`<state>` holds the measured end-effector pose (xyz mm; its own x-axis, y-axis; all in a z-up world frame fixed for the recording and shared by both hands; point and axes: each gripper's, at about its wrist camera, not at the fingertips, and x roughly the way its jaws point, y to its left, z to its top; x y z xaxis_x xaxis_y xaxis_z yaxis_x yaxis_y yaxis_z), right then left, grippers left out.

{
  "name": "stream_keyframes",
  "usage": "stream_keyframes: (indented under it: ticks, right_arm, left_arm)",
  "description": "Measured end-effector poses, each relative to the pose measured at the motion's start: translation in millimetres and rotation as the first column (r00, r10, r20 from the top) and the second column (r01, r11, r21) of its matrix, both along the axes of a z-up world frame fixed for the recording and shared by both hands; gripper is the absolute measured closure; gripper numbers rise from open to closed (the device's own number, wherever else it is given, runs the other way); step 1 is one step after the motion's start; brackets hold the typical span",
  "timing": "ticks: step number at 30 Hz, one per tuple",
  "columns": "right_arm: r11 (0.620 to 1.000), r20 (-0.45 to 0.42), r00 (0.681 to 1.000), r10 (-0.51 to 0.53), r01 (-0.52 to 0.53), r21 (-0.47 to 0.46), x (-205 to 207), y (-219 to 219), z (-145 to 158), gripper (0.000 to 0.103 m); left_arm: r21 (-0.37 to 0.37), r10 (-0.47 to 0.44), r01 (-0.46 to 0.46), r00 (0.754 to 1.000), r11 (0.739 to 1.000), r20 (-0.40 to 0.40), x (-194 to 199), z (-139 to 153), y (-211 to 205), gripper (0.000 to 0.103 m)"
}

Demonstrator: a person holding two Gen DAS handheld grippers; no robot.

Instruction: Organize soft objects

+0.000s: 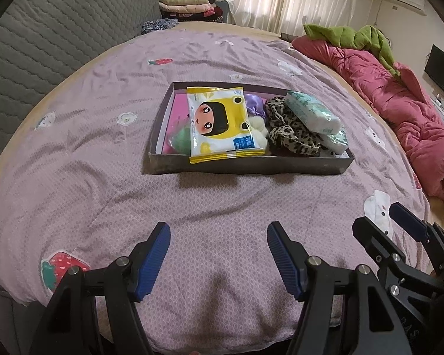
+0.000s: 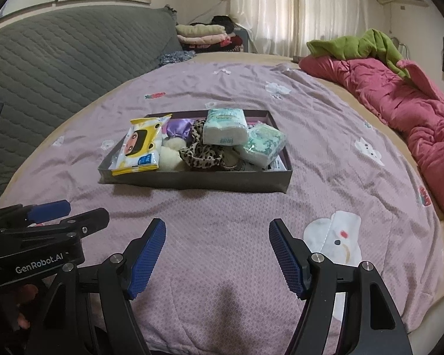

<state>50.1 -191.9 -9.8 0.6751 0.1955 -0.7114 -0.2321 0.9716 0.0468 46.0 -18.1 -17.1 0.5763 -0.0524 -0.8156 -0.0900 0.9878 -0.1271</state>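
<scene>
1. Nearest you, both grippers hang over the bedspread: your left gripper and right gripper are spread wide and empty, probably because nothing lies loose.
2. The box sits mid-bed, well ahead, already holding the soft things.
3. The yellow wipes pack overhangs its near wall.
4. The tissue packs are stacked at the right; only the right view shows the lower pack's face.

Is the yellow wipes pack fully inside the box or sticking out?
Sticking out. The yellow wipes pack lies atop other items, its near edge overhanging the box front wall.
</scene>
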Motion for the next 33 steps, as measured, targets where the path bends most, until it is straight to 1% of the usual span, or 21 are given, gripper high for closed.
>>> stream_keyframes:
  ticks: [7, 13, 18, 23, 25, 30, 33]
  right_arm:
    - [1.0, -0.014, 1.0, 0.001, -0.001, -0.006, 3.6, -0.3, -3.1, 0.029]
    - [1.0, -0.015, 1.0, 0.006, -0.006, -0.015, 4.1, 1.9, -3.9, 0.029]
    - [1.0, -0.017, 1.0, -0.001, 0.001, -0.023, 5.1, 2.3, -3.5, 0.029]
    - [1.0, -0.011, 1.0, 0.0, -0.001, -0.027, 4.9, 2.5, -2.3, 0.029]
    - [1.0, -0.009, 1.0, 0.002, -0.002, -0.027, 4.7, 2.8, -2.1, 0.029]
    - [1.0, -0.01, 1.0, 0.005, -0.005, -0.026, 4.2, 3.7, -1.6, 0.029]
    - [1.0, -0.012, 1.0, 0.003, -0.003, -0.024, 3.4, 4.3, -2.6, 0.029]
  left_arm:
    - [-0.003, 0.0, 0.0, 1.0, 1.0, -0.009, 3.0, -1.8, 0.8, 0.036]
    - [0.008, 0.0, 0.0, 1.0, 1.0, -0.013, 4.1, -1.5, 0.6, 0.036]
    - [0.018, 0.0, 0.001, 1.0, 1.0, -0.011, 5.0, 1.2, 0.3, 0.036]
    - [0.012, 0.0, 0.0, 1.0, 1.0, -0.004, 5.0, 5.4, 1.3, 0.036]
    - [0.023, -0.002, 0.002, 1.0, 1.0, -0.003, 5.3, 6.2, 0.2, 0.036]
    - [0.014, -0.007, 0.007, 1.0, 1.0, -0.001, 4.0, 6.5, -0.7, 0.036]
    - [0.0, 0.006, -0.006, 1.0, 1.0, 0.004, 3.9, 6.3, 0.5, 0.036]
